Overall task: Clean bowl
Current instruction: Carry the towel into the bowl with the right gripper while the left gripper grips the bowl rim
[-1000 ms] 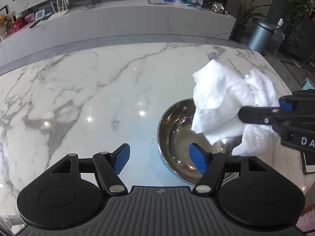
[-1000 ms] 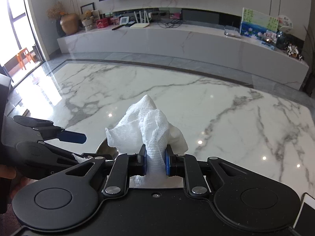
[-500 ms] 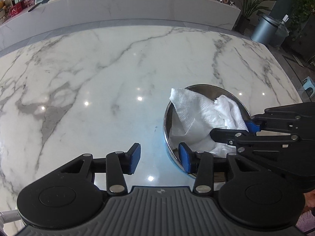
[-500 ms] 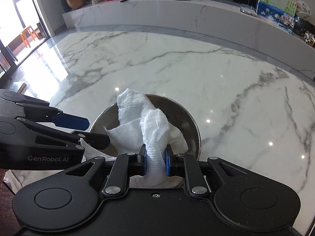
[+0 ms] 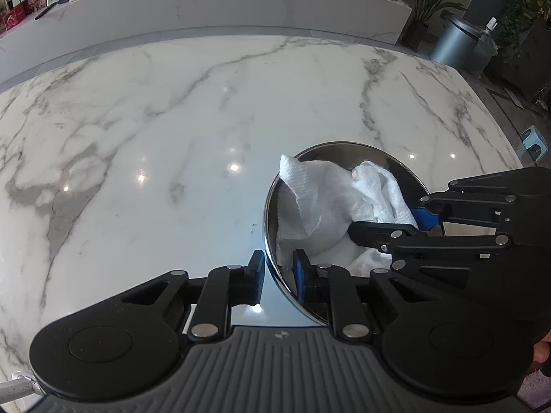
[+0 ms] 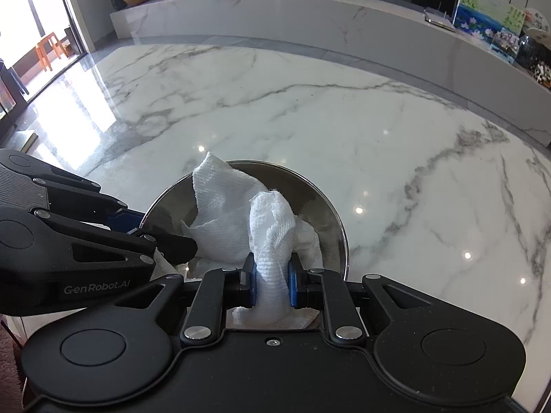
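Note:
A shiny steel bowl [image 5: 344, 149] [image 6: 316, 189] sits on the white marble table. My left gripper [image 5: 278, 277] straddles the bowl's near rim, one finger outside and one inside, nearly closed on it. My right gripper [image 6: 270, 284] is shut on a crumpled white paper towel [image 6: 241, 220] [image 5: 327, 206] and presses it down inside the bowl. In the left wrist view the right gripper [image 5: 389, 222] comes in from the right over the bowl. The bowl's floor is hidden by the towel.
The marble table [image 5: 155, 137] stretches far and left. A grey bin [image 5: 454, 43] and plants stand on the floor beyond its right edge. A long marble counter [image 6: 310, 17] with small items runs behind the table.
My right gripper has lowered the paper towel from above the bowl down into it. My left gripper's fingers have narrowed around the bowl's near rim.

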Available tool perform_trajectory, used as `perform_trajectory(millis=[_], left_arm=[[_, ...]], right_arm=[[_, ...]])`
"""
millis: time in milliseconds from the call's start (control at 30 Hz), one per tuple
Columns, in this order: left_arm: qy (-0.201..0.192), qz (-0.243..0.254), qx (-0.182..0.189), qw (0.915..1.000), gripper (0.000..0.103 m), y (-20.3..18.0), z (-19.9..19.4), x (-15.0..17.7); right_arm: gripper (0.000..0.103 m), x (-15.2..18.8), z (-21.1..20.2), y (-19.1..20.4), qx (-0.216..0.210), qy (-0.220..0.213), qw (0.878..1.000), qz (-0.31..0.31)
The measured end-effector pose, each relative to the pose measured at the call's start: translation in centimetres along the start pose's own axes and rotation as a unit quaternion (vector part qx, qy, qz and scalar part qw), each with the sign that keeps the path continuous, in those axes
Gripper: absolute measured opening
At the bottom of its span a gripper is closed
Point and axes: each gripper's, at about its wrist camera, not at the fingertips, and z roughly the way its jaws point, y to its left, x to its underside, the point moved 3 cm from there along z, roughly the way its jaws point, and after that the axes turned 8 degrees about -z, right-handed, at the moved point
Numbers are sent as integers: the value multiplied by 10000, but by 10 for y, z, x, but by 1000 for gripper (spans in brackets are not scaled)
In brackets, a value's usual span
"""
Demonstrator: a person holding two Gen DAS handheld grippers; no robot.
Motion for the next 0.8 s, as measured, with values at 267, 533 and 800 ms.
perform_trajectory(millis=[267, 533, 800], left_arm=[[-77, 57, 30, 9999, 18, -8, 5, -3], [-41, -183, 87, 9998, 32, -6, 7, -7], [-57, -59, 102, 9999, 32, -3, 0, -4]], right_arm=[[14, -2, 2, -11, 241, 35, 9997, -76], [14, -4, 4, -15, 443, 80, 9989, -124], [29, -8, -8, -12, 337, 17, 9989, -322]])
